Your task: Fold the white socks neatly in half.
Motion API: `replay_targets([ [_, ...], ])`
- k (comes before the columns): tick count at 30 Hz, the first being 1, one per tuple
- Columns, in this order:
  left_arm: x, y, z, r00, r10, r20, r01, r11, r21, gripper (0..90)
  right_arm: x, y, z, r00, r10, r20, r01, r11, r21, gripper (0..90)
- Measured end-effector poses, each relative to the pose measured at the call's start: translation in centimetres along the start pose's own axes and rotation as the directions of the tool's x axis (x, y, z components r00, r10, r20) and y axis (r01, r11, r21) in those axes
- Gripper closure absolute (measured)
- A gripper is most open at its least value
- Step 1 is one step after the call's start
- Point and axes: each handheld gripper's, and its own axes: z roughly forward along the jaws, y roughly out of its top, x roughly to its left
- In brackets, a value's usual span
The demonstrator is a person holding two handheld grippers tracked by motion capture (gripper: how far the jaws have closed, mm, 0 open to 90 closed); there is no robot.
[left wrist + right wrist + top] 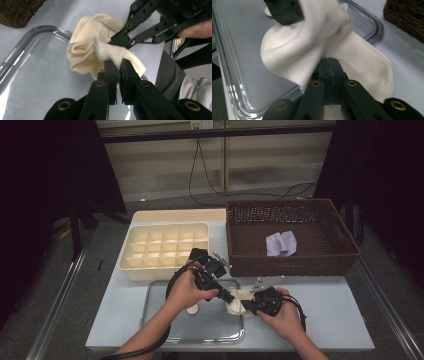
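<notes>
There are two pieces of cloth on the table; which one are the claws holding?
The cream knitted sock at the clear tray's right edge; both claws pinch it. The pale lilac cloth lies untouched in the brown wicker basket.

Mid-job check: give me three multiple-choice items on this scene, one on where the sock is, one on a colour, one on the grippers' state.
1. Where is the cream sock?
A. in the wicker basket
B. over the right edge of the clear tray
C. in the compartment box

2. What colour is the cloth in the wicker basket?
A. red
B. pale lilac
C. black

3. How do the grippers stand?
A. both shut on the sock
B. both open
C. one open

Key: 1 B, it lies across the clear tray rim; 2 B, the cloth looks pale lilac; 3 A, the left gripper and right gripper both pinch its fabric.
</notes>
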Motion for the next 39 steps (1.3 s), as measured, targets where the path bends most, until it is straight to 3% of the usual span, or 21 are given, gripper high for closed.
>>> replay_targets([
  [7, -0.2, 0.8, 1.0, 0.9997, 0.024, -0.001, -0.024, 0.9990, 0.038, 85.2, -0.7, -0.1, -1.0, 0.9994, 0.017, 0.031, -0.016, 1.000, -0.020, 89.5],
  [13, -0.1, 0.3, 0.9, 1.0000, -0.001, -0.001, 0.001, 0.9995, 0.031, 85.0, -0.9, 0.0, -1.5, 0.9994, 0.028, 0.018, -0.027, 0.998, -0.053, 89.6],
  [18, 0.3, -0.5, 0.5, 0.9999, -0.007, -0.007, 0.008, 0.9993, 0.038, 85.0, 0.1, 0.4, -0.6, 1.0000, 0.001, -0.008, -0.002, 0.999, -0.041, 89.5],
  [21, 0.4, -0.9, 0.4, 0.9999, -0.013, -0.008, 0.013, 0.9996, 0.026, 85.0, 0.2, 0.4, -0.1, 0.9998, -0.014, 0.014, 0.015, 1.000, -0.010, 85.9],
  [27, 0.5, -1.1, 0.5, 0.9999, -0.013, -0.006, 0.013, 0.9996, 0.024, 85.0, -0.5, 0.0, -0.3, 0.9993, 0.032, 0.019, -0.031, 0.999, -0.015, 83.8],
  [30, 0.5, -1.1, 0.7, 0.9999, -0.012, -0.004, 0.012, 0.9995, 0.029, 85.0, -0.6, -0.1, 0.0, 0.9991, 0.004, 0.042, -0.005, 1.000, 0.023, 85.5],
  [34, 0.4, -1.0, 0.8, 0.9999, -0.010, -0.005, 0.010, 0.9995, 0.030, 85.0, -1.0, -0.3, -0.3, 0.9974, -0.004, 0.071, 0.001, 0.999, 0.034, 87.6],
  [39, 0.4, -1.0, 0.9, 0.9999, -0.013, -0.004, 0.013, 0.9996, 0.025, 85.0, -1.8, -0.8, -0.9, 0.9956, 0.032, 0.089, -0.034, 0.999, 0.030, 90.0],
])
